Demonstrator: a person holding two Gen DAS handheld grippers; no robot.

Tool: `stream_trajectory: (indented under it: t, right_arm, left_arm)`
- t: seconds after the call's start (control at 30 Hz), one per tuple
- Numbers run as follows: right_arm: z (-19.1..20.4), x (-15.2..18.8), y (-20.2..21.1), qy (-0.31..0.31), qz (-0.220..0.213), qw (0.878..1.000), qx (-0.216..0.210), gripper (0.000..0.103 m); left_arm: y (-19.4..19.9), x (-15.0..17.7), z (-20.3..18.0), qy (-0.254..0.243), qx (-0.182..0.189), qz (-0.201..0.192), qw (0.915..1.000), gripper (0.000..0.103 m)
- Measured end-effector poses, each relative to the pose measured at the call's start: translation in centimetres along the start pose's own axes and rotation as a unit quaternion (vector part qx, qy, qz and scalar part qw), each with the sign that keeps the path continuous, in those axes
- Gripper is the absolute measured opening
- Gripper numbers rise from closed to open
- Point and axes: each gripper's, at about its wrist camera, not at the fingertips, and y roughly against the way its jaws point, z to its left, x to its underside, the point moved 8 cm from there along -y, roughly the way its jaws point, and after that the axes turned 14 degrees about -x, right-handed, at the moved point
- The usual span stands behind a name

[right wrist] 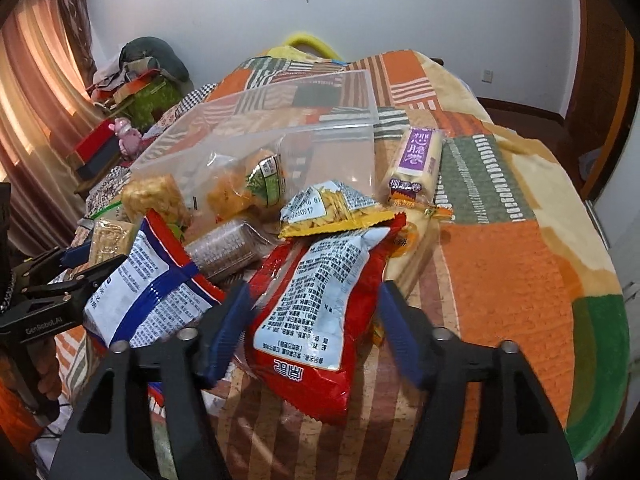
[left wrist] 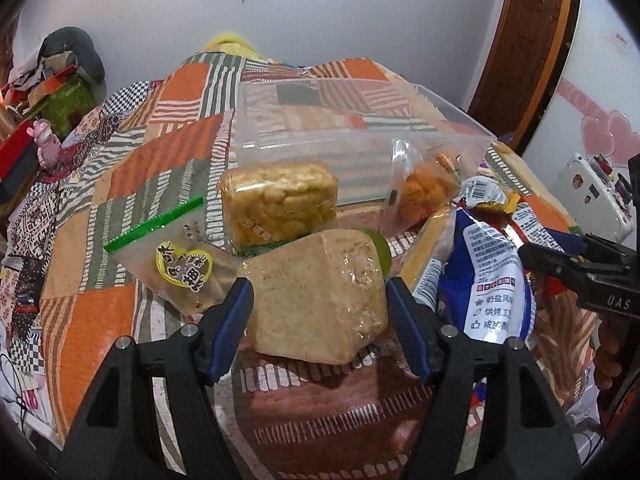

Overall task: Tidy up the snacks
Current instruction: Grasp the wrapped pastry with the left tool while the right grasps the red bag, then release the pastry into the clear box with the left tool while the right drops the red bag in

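Observation:
A beige block-shaped snack pack [left wrist: 320, 296] lies on the patchwork bedspread [left wrist: 160, 168]. My left gripper [left wrist: 319, 286] straddles it, open, with the blue pads close beside its two sides. My right gripper [right wrist: 313, 288] is open around a red snack bag [right wrist: 316, 308] that lies flat with its printed back up. A clear plastic bin [left wrist: 360, 128] stands behind the pile. Near it are a yellow biscuit pack [left wrist: 280, 200], an orange snack bag [left wrist: 424, 192], a zip bag with a green strip [left wrist: 180, 264] and a blue-and-white bag [left wrist: 492, 272].
A yellow chip bag [right wrist: 332, 212], a brown biscuit roll [right wrist: 228, 248] and a purple cracker pack [right wrist: 420, 160] lie around the red bag. Cluttered boxes and a pink toy [right wrist: 128, 136] stand at the left bedside. The bedspread's right half [right wrist: 520, 280] is bare.

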Motion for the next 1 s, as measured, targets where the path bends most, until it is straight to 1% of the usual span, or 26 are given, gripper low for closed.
stream_trajectory:
  t: [0.1, 0.23, 0.27, 0.3, 0.33, 0.4, 0.53, 0.6, 0.67, 0.77, 0.83, 0.9, 1.0]
  right_arm:
    - [0.0, 0.2, -0.6, -0.005, 0.007, 1.0, -0.005, 0.074]
    - [0.1, 0.3, -1.0, -0.008, 0.011, 1.0, -0.007, 0.075]
    - [0.1, 0.3, -1.0, -0.007, 0.011, 1.0, -0.007, 0.073]
    - [0.2, 0.2, -1.0, -0.007, 0.011, 1.0, -0.009, 0.07]
    - [0.2, 0.3, -1.0, -0.008, 0.01, 1.0, -0.011, 0.067]
    - [0.2, 0.3, -1.0, -0.009, 0.011, 1.0, -0.02, 0.054]
    - [0.3, 0.3, -0.7, -0.01, 0.006, 1.0, -0.029, 0.045]
    - [0.5, 0.1, -0.4, -0.011, -0.001, 0.999, -0.032, 0.034]
    - [0.5, -0.1, -0.2, -0.014, -0.006, 0.999, -0.043, 0.028]
    - [0.5, -0.2, 0.3, -0.01, -0.015, 0.999, -0.041, 0.025]
    - [0.5, -0.4, 0.8, -0.01, -0.023, 0.999, -0.042, 0.024]
    - [0.5, -0.7, 1.5, -0.013, -0.037, 0.998, -0.043, 0.019]
    - [0.5, -1.1, 2.5, -0.012, -0.052, 0.998, -0.041, 0.018]
  left_arm:
    - [-0.4, 0.1, 0.2, 0.014, 0.006, 0.005, 0.9999, 0.07]
    - [-0.6, 0.2, 0.4, 0.027, 0.012, 0.008, 0.9995, 0.07]
    - [-0.6, 0.2, 0.5, 0.027, 0.012, 0.007, 0.9995, 0.069]
    - [-0.6, 0.2, 0.5, 0.026, 0.012, 0.006, 0.9996, 0.064]
    - [-0.4, 0.2, 0.4, 0.023, 0.012, 0.005, 0.9997, 0.063]
    - [0.0, 0.2, 0.3, 0.013, 0.003, -0.002, 0.9999, 0.056]
    - [1.1, 0.2, 0.3, -0.006, -0.019, -0.019, 0.9996, 0.047]
    - [1.6, 0.2, 0.6, -0.003, -0.026, -0.024, 0.9994, 0.043]
    - [1.9, 0.0, 1.2, 0.01, -0.03, -0.026, 0.9992, 0.039]
    - [2.4, -0.4, 1.9, 0.023, -0.031, -0.029, 0.9988, 0.036]
    - [2.8, -0.7, 2.2, 0.033, -0.022, -0.028, 0.9988, 0.036]
    - [3.1, -0.9, 2.4, 0.038, -0.016, -0.027, 0.9988, 0.036]
    - [3.8, -1.3, 2.5, 0.038, -0.021, -0.038, 0.9984, 0.036]
